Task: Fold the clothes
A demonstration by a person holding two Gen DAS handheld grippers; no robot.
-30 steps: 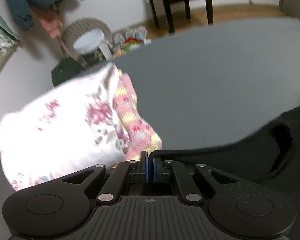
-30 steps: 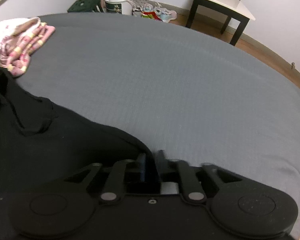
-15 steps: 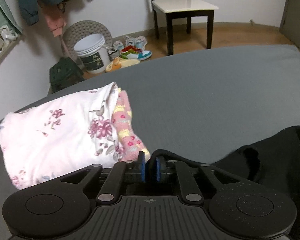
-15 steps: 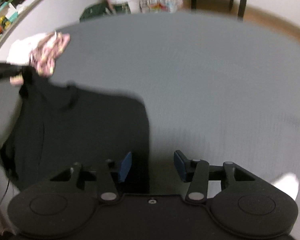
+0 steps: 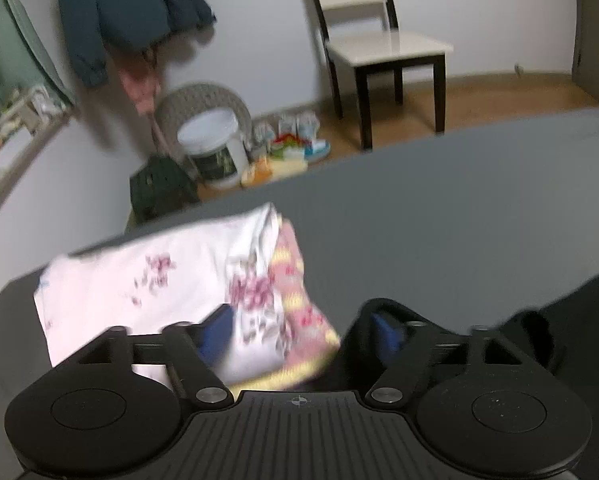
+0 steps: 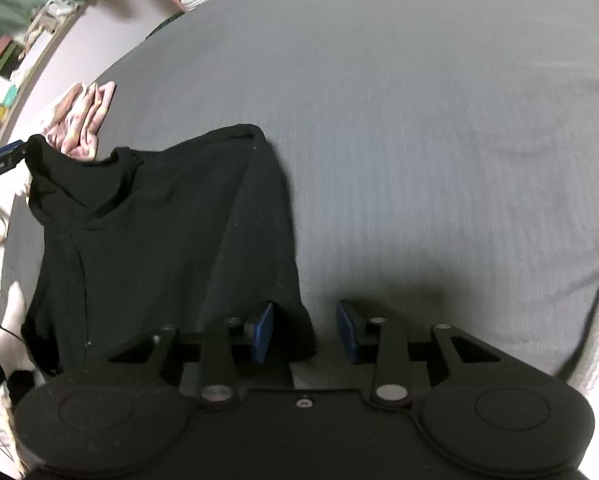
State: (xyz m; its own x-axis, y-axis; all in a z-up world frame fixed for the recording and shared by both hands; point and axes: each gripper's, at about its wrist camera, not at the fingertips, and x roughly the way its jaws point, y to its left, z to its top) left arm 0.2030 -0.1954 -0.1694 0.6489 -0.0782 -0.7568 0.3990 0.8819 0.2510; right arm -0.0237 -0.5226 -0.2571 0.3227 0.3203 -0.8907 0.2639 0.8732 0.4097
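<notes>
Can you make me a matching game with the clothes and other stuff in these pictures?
Things:
1. black shirt
2. floral folded cloth
3. chair
4. white bucket

Places:
A. on the floor by the wall
B. spread on the grey bed, near the open right gripper
C. folded, ahead of the open left gripper
D. standing on the wooden floor

Pairs: 1-B, 2-C, 3-D, 4-A

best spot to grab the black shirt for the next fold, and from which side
Probably the black shirt's near right corner, just ahead of the open right gripper. There the fabric ends in a thin free edge lying flat on the grey bed cover, so coming in low from the right, off the bare cover, could pinch it cleanly. The open left gripper is by the far collar end.
</notes>
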